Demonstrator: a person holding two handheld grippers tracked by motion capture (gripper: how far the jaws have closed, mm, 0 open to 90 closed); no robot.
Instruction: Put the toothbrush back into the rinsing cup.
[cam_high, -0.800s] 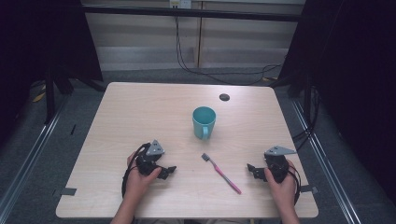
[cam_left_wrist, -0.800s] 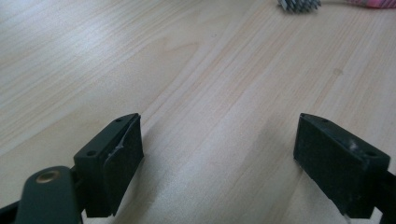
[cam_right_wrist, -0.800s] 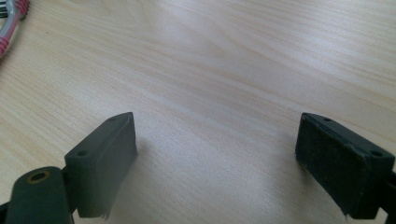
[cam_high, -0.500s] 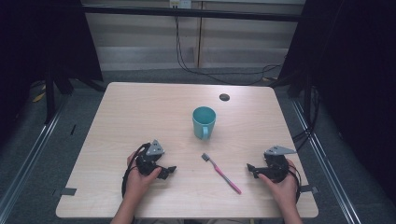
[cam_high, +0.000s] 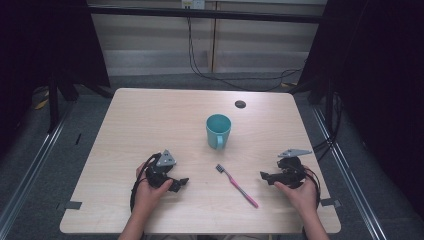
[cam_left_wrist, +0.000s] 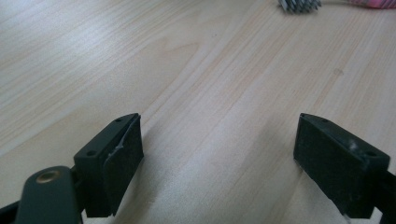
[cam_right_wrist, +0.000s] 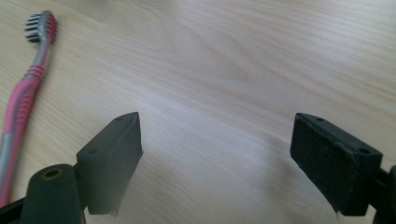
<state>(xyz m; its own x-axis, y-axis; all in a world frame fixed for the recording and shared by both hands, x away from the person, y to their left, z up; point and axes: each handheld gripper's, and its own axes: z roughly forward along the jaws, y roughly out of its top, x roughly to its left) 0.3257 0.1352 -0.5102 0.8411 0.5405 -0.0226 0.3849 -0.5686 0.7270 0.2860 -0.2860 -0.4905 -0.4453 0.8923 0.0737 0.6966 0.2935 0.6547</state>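
A pink and grey toothbrush (cam_high: 237, 185) lies flat on the wooden table (cam_high: 150, 120), its bristle head toward the teal mug (cam_high: 218, 130) that stands upright behind it. My left gripper (cam_high: 181, 184) rests on the table left of the toothbrush, jaws pointing right, open and empty (cam_left_wrist: 217, 163); the brush head (cam_left_wrist: 299, 4) shows at the top of the left gripper view. My right gripper (cam_high: 265, 176) rests to the right of the toothbrush, jaws pointing left, open with bare wood between them (cam_right_wrist: 215, 163). The toothbrush (cam_right_wrist: 23, 93) lies at the left edge of the right gripper view.
A small dark round disc (cam_high: 240, 104) lies near the table's far edge. Cables hang behind the table, and dark curtains flank both sides. The table's front edge is just below both hands.
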